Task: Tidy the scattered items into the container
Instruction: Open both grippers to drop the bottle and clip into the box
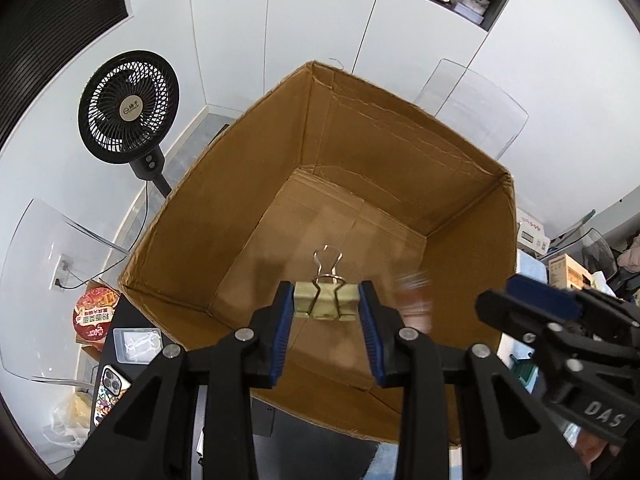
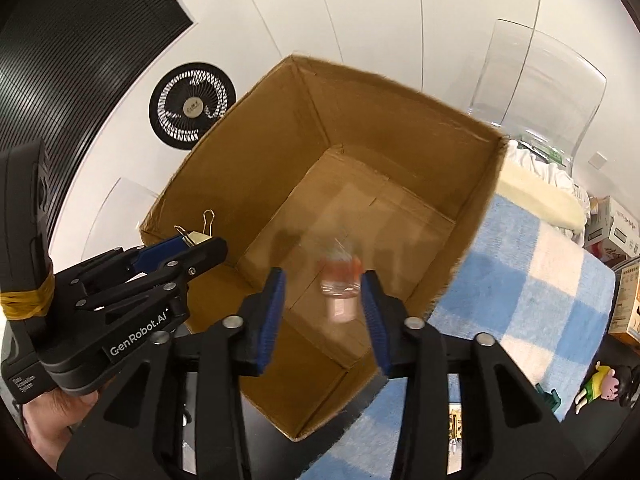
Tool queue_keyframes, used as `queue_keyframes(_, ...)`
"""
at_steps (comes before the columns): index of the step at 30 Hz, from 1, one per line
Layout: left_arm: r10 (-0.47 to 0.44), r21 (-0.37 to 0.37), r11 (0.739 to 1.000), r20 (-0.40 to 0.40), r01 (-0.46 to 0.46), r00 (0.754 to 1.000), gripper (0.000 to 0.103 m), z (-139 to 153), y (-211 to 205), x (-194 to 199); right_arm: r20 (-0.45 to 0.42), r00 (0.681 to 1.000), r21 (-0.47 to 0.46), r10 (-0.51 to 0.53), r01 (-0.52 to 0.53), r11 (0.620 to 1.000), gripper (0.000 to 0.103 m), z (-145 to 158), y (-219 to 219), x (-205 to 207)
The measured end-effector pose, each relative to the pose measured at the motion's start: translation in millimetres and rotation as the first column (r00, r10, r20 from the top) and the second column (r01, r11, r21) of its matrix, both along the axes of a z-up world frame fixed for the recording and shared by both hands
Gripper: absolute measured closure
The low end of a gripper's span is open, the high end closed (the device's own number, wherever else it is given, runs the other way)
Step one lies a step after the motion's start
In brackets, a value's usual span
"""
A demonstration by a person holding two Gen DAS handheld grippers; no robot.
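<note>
Two hand-held grippers are held over the open box, both pointed down into it.

The left hand-held gripper is closed on a clip. The clip is pinched by its two sides between the blue pads, in the lower middle of the left view. It hangs above the box floor. In the right view the same clip is seen at the left, just over the near wall of the box.

The right hand-held gripper is open. A small bottle is seen between its pads, blurred, and no pad is pressed on it. It looks as if it is dropping into the box. In the left view the bottle is a blur right of the clip.

What could go wrong:
- The bottle could bounce or roll when the floor is hit. It should be kept in by the tall walls.
- The clip is held near the box wall. If it is let go too close to the edge, the rim could be hit and the clip could fall out onto the dark bench.
- The clip's wire handles stick up. One could be caught on a pad when the jaws are opened.
- The box could be bumped and pushed if a hand is lowered too far.

More toys at the lower right of the right view are not yet put away.
</note>
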State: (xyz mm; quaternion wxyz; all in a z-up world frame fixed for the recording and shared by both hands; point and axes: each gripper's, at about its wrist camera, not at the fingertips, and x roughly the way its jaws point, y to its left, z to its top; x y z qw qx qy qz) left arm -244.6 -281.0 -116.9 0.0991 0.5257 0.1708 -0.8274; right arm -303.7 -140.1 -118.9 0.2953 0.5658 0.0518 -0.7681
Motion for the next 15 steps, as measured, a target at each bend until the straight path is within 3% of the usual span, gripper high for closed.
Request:
queue_keyframes(4,-0.002,-0.003,1.0,-0.03,0.001,1.0,0.018,4,1,2,-0.033,0.999,-0.003,-0.028,0.028,1.0,0.041,13,14,1)
queue_keyframes(5,-0.003,-0.003,1.0,-0.035,0.003,0.999,0.013,6,1,3,-0.033,0.999,-0.008,-0.036,0.036,0.999,0.039,15,18,0)
queue_keyframes(10,-0.011,-0.037,0.999,-0.047,0.009,0.999,0.012,17,7,9,-0.058,0.996,-0.022,-0.068,0.066,0.998,0.021,28,40,6)
queue_keyframes(13,-0.027,-0.029,0.999,-0.052,0.026,0.998,0.008,25,13,15,-0.08,0.993,-0.023,-0.086,0.084,0.996,0.017,36,56,13)
queue_keyframes(15,-0.043,-0.071,0.997,-0.062,0.039,0.997,0.008,31,20,21,-0.09,0.991,-0.021,-0.099,0.098,0.995,0.016,41,70,19)
